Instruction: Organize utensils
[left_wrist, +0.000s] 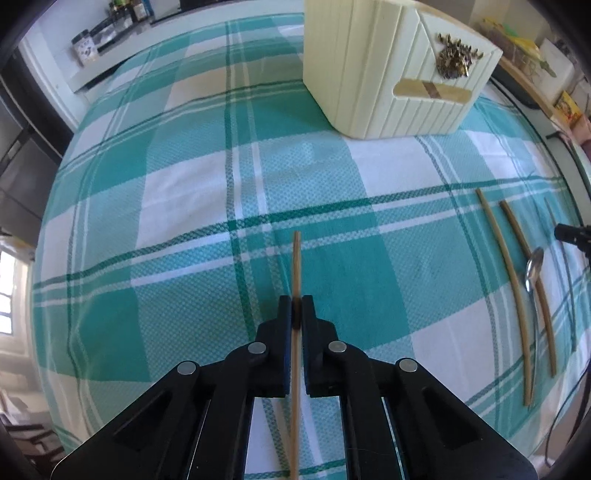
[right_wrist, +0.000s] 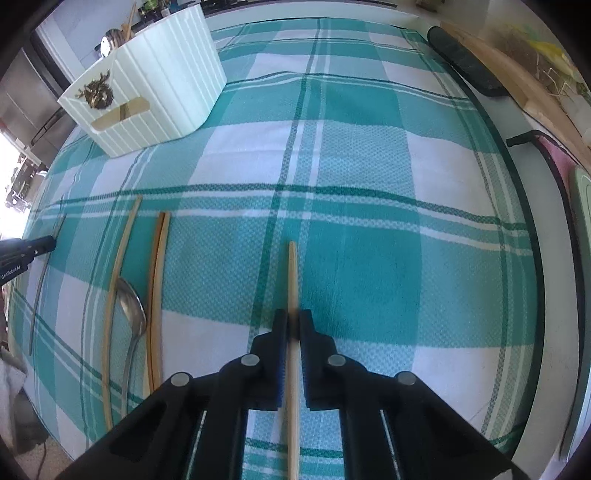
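**Gripping one chopstick in each gripper, holder waiting ahead**

Pinching a chopstick, your left gripper (left_wrist: 296, 308) is holding its jaws pressed together on the stick (left_wrist: 296, 266), which is running straight forward between the fingers, tip out over the cloth. Your right gripper (right_wrist: 292, 323) is doing the same with a paler chopstick (right_wrist: 293, 277), jaws squeezed on it. Each stick is lying along the gripper's axis, likely so you are able to drop it tip-first into the holder.

Loose utensils are lying between the two grippers on the teal plaid tablecloth (left_wrist: 207, 192): in the right wrist view, one long chopstick (right_wrist: 118, 273), one metal spoon (right_wrist: 131, 312) just beside it, and what is reading as a pair of sticks touching side by side (right_wrist: 157, 295); the left view is showing only two sticks there, so that count is unsure. One thin dark stick (right_wrist: 44, 273) is lying nearer the left gripper.

One cream ribbed utensil holder (left_wrist: 388, 74) is standing upright at the far side, well apart from both grippers; something wooden is sticking up from it.

Count: two held chopsticks, one spoon, three or four loose sticks, one holder.
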